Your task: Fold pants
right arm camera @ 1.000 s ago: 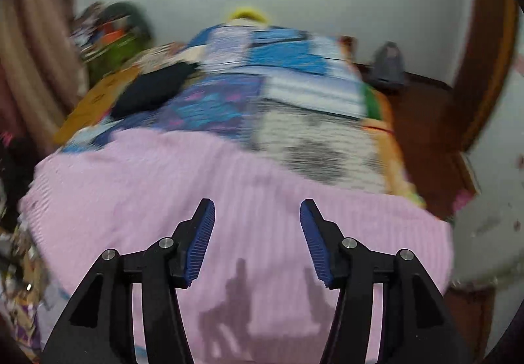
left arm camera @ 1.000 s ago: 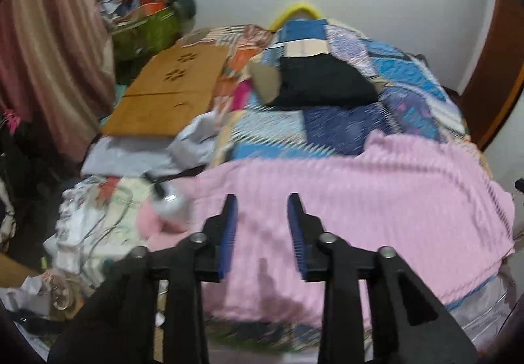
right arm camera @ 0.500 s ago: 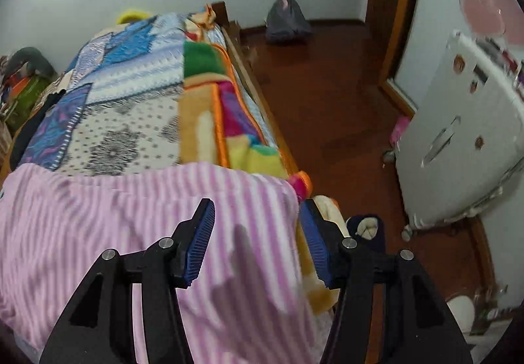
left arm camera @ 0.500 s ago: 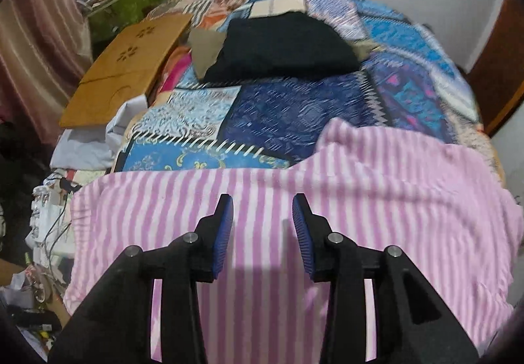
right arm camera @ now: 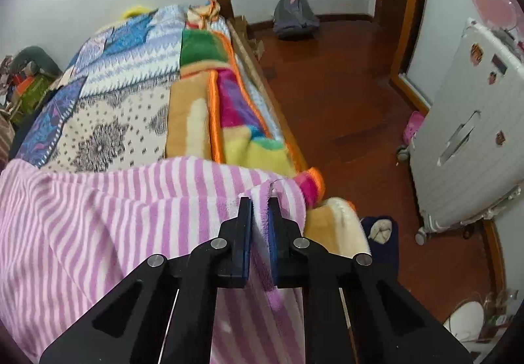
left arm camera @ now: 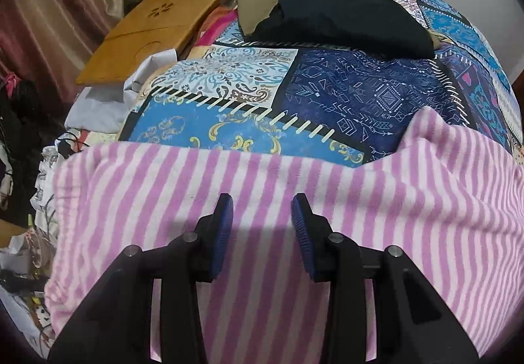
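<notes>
The pants [left arm camera: 262, 187] lie spread across the bed [left arm camera: 327, 95]. The right gripper [right arm camera: 260, 200] pinches their far corner (likely to start a fold); the left gripper [left arm camera: 262, 210] hovers above with fingers apart.

Beyond the striped pants [left arm camera: 262, 187] the quilt [left arm camera: 327, 95] lies bare up to a black pile [left arm camera: 344, 20] further up the bed; a wooden board [left arm camera: 154, 26] and loose clothes [left arm camera: 108, 95] crowd the bed's left edge; to the right of the bed the wood floor [right arm camera: 344, 108] is open as far as a white suitcase [right arm camera: 465, 134] and a grey bag [right arm camera: 294, 16] by the wall.
</notes>
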Action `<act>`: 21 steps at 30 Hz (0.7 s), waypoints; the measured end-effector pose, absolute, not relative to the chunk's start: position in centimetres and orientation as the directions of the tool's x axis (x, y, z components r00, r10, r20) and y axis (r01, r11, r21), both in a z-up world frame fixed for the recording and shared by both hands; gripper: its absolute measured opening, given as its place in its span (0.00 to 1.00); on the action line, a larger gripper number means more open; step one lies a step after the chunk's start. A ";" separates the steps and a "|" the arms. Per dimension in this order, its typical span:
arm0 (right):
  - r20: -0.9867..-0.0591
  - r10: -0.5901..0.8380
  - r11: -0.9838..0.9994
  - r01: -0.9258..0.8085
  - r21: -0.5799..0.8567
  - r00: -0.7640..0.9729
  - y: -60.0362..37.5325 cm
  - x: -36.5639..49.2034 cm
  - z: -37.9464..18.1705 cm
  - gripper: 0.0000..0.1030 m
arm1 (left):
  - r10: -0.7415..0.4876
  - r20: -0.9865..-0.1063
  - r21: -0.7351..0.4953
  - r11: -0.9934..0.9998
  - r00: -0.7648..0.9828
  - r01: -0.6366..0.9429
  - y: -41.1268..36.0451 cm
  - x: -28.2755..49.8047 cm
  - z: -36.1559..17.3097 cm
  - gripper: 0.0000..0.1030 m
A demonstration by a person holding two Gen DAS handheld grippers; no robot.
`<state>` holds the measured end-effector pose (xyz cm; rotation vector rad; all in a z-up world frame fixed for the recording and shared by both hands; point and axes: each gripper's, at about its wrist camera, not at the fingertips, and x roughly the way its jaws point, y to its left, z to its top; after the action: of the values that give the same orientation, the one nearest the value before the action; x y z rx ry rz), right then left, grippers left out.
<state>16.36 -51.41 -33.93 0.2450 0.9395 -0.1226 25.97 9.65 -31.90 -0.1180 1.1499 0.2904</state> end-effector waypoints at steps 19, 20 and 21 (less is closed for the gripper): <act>-0.852 -0.067 0.957 0.275 0.093 0.520 -53.9 20.4 -33.8 0.12 | 0.198 -0.904 0.096 0.958 0.378 -0.271 10.4 26.1 -31.5 0.39; -0.850 -0.065 0.956 0.277 0.097 0.523 -53.9 19.7 -33.6 0.14 | 0.198 -0.901 0.095 0.958 0.386 -0.270 10.4 25.8 -31.0 0.39; -0.846 -0.067 0.956 0.276 0.097 0.529 -53.9 19.1 -33.2 0.15 | 0.198 -0.898 0.093 0.958 0.393 -0.270 10.4 25.6 -30.7 0.39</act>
<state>19.15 -53.86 -33.23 0.2304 0.9943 -0.2070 25.59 10.39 -30.66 -0.0718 1.1282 0.2977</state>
